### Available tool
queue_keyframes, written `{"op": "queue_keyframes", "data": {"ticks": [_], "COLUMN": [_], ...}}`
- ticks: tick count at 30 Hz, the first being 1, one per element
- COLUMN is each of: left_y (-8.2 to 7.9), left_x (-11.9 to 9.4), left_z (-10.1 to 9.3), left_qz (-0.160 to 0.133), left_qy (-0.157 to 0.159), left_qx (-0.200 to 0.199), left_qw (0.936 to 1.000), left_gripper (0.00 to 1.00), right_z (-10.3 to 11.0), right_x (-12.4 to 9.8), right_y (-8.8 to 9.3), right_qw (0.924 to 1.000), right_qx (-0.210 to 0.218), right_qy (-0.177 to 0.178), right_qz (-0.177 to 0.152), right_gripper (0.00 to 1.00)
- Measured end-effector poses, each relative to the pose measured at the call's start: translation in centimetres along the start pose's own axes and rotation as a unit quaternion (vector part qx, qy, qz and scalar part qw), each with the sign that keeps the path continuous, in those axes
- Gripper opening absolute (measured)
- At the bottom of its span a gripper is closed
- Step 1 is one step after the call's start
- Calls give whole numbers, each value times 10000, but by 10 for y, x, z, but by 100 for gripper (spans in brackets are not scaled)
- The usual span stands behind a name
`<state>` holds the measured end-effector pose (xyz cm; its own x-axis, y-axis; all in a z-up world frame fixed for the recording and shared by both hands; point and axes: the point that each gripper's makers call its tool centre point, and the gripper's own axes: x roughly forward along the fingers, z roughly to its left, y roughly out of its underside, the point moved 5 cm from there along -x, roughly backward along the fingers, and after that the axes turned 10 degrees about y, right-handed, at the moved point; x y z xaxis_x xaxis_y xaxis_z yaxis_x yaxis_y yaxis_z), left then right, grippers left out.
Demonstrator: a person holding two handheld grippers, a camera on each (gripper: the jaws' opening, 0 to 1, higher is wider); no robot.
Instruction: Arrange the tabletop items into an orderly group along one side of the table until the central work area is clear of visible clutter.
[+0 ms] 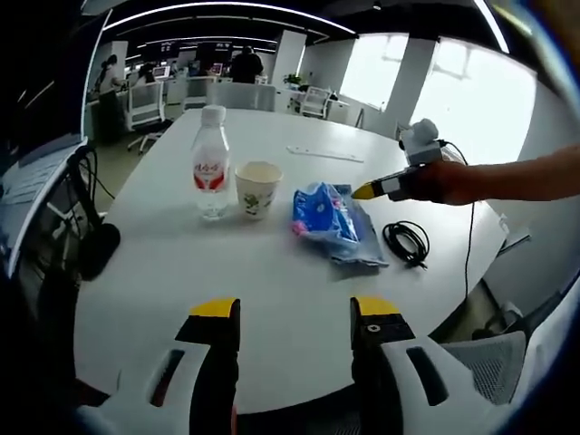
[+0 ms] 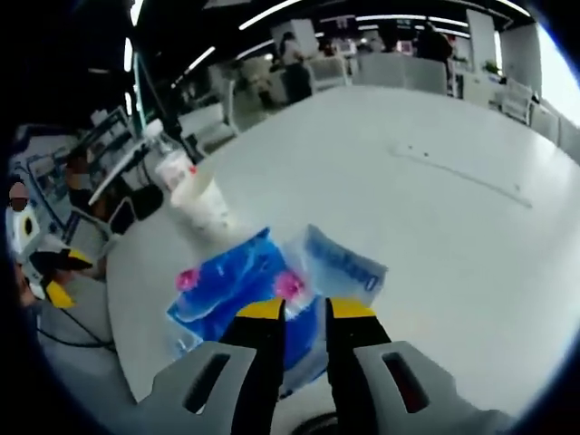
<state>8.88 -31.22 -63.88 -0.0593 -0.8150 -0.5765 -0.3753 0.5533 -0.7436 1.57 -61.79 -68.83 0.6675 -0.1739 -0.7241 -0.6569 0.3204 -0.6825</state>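
Bare table (image 1: 181, 272) before left jaws, bottle (image 1: 211, 163), cup (image 1: 257, 188), blue packet (image 1: 331, 222), cable (image 1: 408, 242) beyond

On the table (image 1: 163, 281), seen from the left gripper view, the bottle (image 1: 211, 163) stands left of the cup (image 1: 257, 188), the packet (image 1: 333, 222) right of it, the cable (image 1: 407, 242) rightmost

Water bottle (image 1: 211, 172) and paper cup (image 1: 257, 188) standing upright side by side, crumpled blue packet (image 1: 333, 222) lying flat at the cup's 3 o'clock, black cable (image 1: 407, 242) coiled beyond.
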Motion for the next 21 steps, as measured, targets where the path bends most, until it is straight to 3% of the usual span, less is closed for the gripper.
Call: {"op": "queue_keyframes", "data": {"ticks": [8,21], "left_y": [6,10], "left_x": [-3,-6], "left_z": [0,0], "left_qz": [53,92], "left_qy": [-7,-49], "left_qx": [-33,-102], "left_qw": [10000,9999], "left_gripper": [48,48], "right_z": [0,7], "right_x": [10,29], "right_y": [-6,-14], "right_qw": [9973,9956], "right_qx": [-700,-853], "right_qy": [-116,-274], "right_qz": [198,282], "right_gripper": [14,11]}}
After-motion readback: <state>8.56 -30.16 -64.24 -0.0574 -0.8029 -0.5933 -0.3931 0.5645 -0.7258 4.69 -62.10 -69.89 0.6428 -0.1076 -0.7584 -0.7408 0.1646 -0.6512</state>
